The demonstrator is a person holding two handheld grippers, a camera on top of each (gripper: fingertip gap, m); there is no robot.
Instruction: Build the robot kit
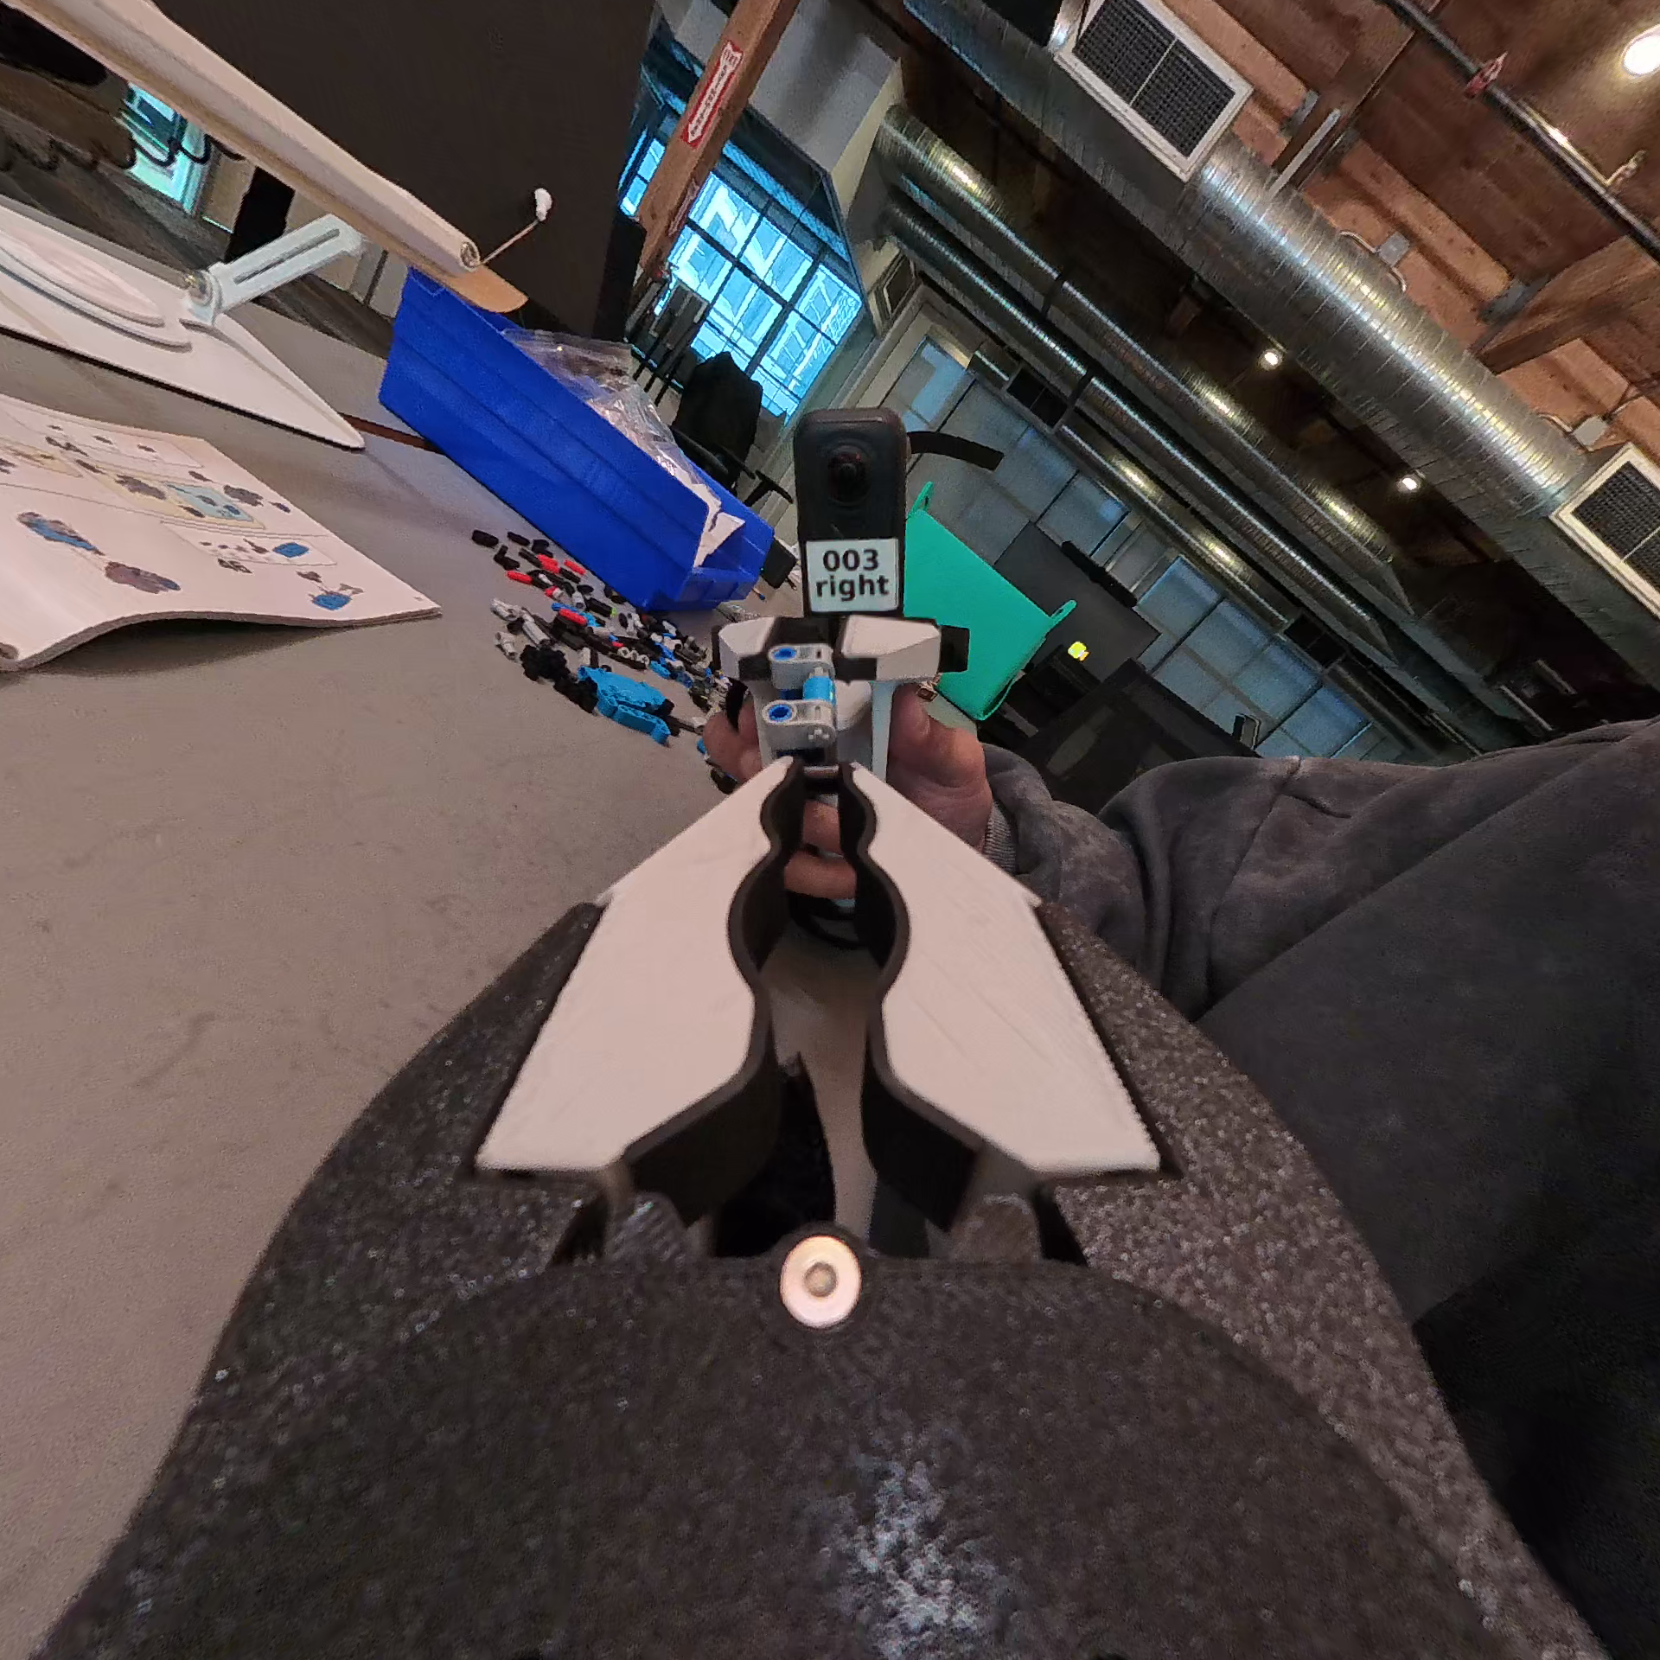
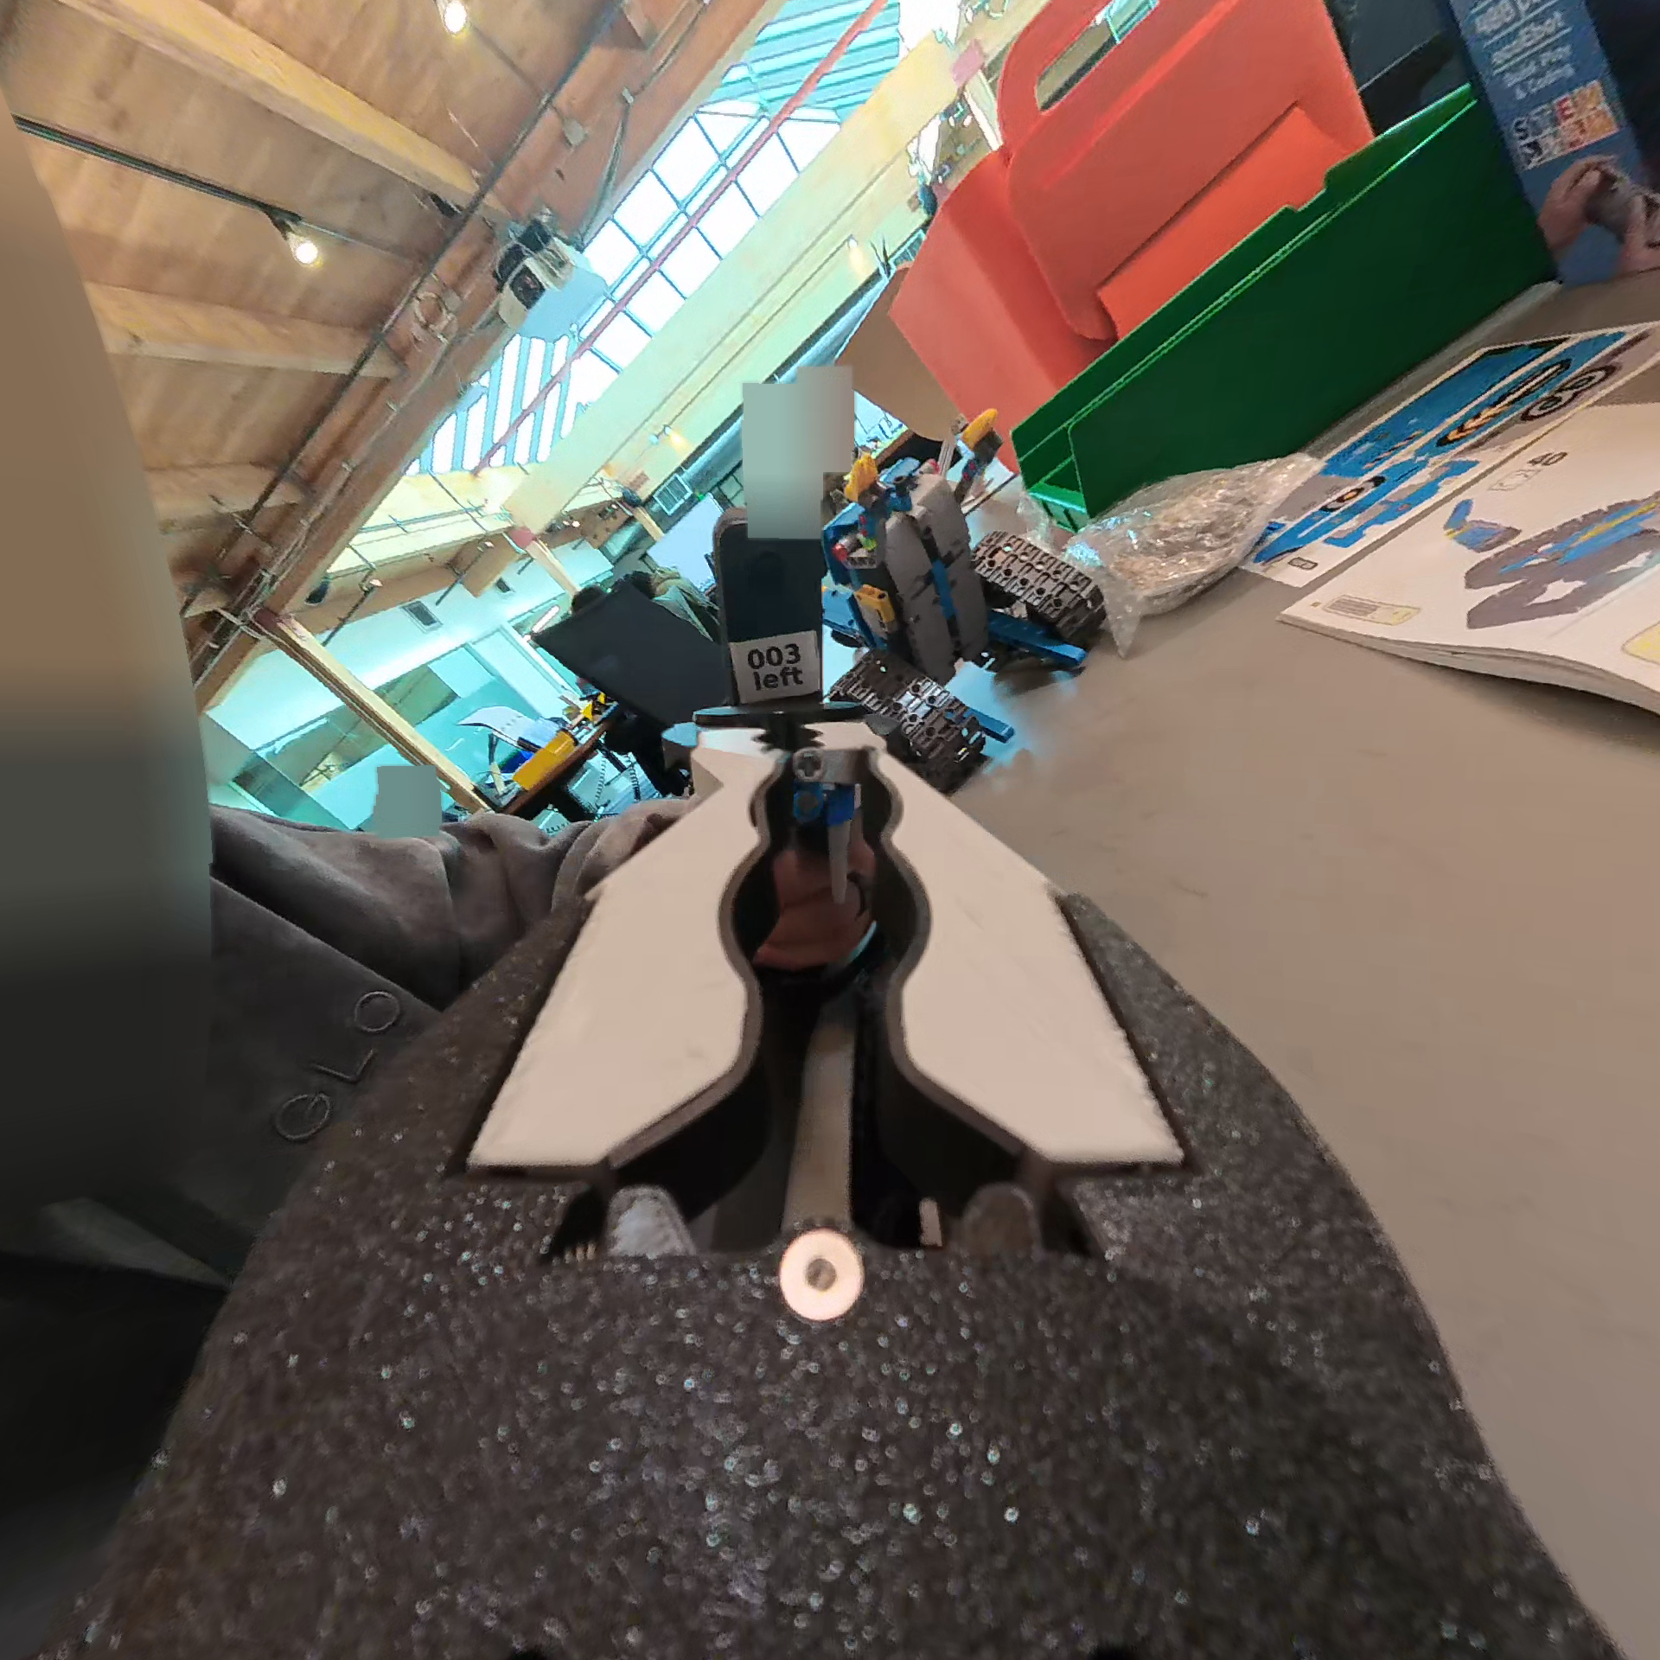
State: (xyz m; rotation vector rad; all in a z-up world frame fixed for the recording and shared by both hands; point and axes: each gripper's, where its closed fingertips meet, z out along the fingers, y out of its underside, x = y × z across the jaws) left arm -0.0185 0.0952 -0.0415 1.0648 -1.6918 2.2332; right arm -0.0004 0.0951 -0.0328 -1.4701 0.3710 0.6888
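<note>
Held above the desk (image 1: 269,898), on the near side of the blue bin (image 1: 557,449): a small grey beam assembly (image 1: 795,696) with blue pins, clamped at its upper end between the right tongs (image 1: 840,656). Left tongs (image 1: 816,771) narrowed almost shut at its lower end; pinching or merely touching, cannot tell. Probably light, rigid, smooth plastic, with press-fit joints liable to pop under twisting; best gripped across the flat beam faces. Just before the bin, a scatter of loose parts (image 1: 593,629); left of the bin, an open instruction booklet (image 1: 180,539).
</note>
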